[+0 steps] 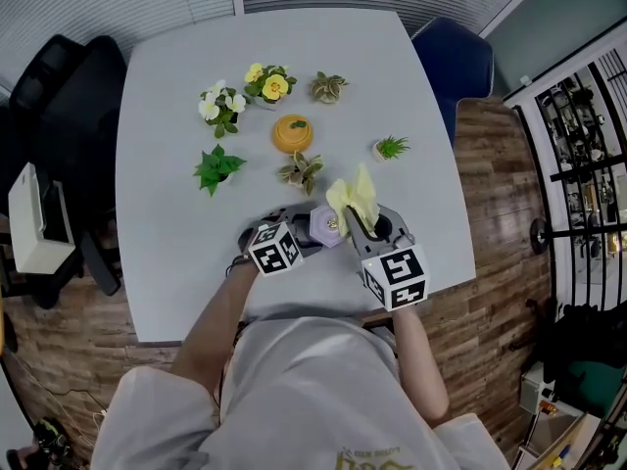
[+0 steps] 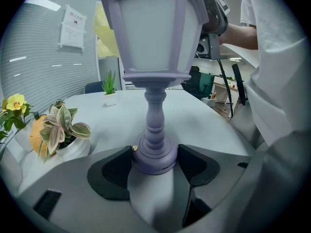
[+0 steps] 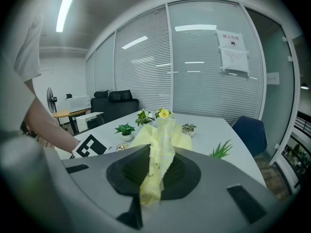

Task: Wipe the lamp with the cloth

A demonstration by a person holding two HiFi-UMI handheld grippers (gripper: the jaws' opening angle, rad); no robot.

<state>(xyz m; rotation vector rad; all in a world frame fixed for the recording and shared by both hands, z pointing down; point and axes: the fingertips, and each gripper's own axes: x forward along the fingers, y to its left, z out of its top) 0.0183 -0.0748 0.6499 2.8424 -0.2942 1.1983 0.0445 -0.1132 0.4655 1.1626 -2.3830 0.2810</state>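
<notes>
- On the left of the pale worktop [image 1: 167,213]: a green leafy plant [image 1: 217,167] in a small white pot.
- Just behind it: white flowers [image 1: 221,106] in a pot, touching a pot of yellow flowers [image 1: 267,84].
- Near the front edge: left gripper [image 2: 154,161], jaws closed tight on the round foot of the purple lamp [image 2: 154,57].
- In the middle: a round orange pot [image 1: 293,133] with a bit of green on top.
- Just in front of that: a pink-and-green leafy plant [image 2: 60,130] in a white pot, close to the lamp.
- Far back: a small stripy plant [image 1: 329,87] in a pot.
- Beside the lamp's top: the yellow cloth [image 3: 158,149], sticking up and spreading out like a fan.
- Right gripper [image 3: 153,174], jaws pinched shut on the lower part of the cloth, just right of the lamp.
- Further right: a little grassy plant [image 1: 391,148] in a white pot, apart from the others.
</notes>
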